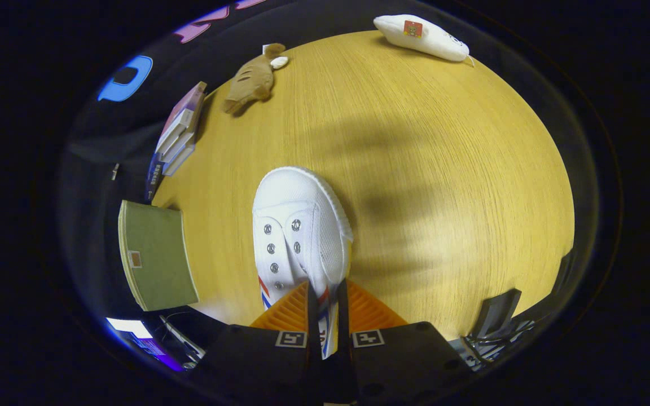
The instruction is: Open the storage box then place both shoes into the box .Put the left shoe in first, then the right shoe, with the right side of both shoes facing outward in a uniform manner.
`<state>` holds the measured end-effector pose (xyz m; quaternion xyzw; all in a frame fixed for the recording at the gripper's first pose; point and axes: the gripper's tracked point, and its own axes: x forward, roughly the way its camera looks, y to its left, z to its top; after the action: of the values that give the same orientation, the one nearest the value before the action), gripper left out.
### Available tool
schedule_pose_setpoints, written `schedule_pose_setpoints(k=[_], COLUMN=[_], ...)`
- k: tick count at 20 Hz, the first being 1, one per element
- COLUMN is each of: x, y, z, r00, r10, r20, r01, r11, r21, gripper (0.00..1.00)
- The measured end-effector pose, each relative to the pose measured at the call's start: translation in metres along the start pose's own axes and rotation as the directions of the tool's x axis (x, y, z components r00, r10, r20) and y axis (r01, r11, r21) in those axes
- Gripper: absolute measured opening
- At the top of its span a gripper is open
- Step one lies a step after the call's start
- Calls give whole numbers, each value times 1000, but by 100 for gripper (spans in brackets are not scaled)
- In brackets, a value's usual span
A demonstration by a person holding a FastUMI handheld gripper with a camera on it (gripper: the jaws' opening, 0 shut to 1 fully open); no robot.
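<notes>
Wide bare stretch of wooden table point(415, 169) ahead & to the right of fingers. Left edge crowded: green box point(158, 256) nearest, stack of books point(181, 132) past it, brown plush toy point(253, 79) further on. White pouch point(422, 36) at far edge. Gripper point(328, 307) pinching white shoe point(297, 225) by collar, both fingers pressed on it. Shoe toe pointing away, beyond fingers, over mid-table; metal eyelets, no laces, red/blue side stripes.
</notes>
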<state>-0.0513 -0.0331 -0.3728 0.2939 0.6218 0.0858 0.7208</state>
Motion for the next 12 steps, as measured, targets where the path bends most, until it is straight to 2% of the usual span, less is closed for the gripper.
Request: schedule_pose_setpoints(k=[3, 12], x=[-24, -81], y=[59, 264], z=[5, 1], r00=[995, 951], r10=[90, 297], r20=[33, 86], r01=[-90, -287], r11=[996, 952], r21=[11, -109], gripper=[14, 14])
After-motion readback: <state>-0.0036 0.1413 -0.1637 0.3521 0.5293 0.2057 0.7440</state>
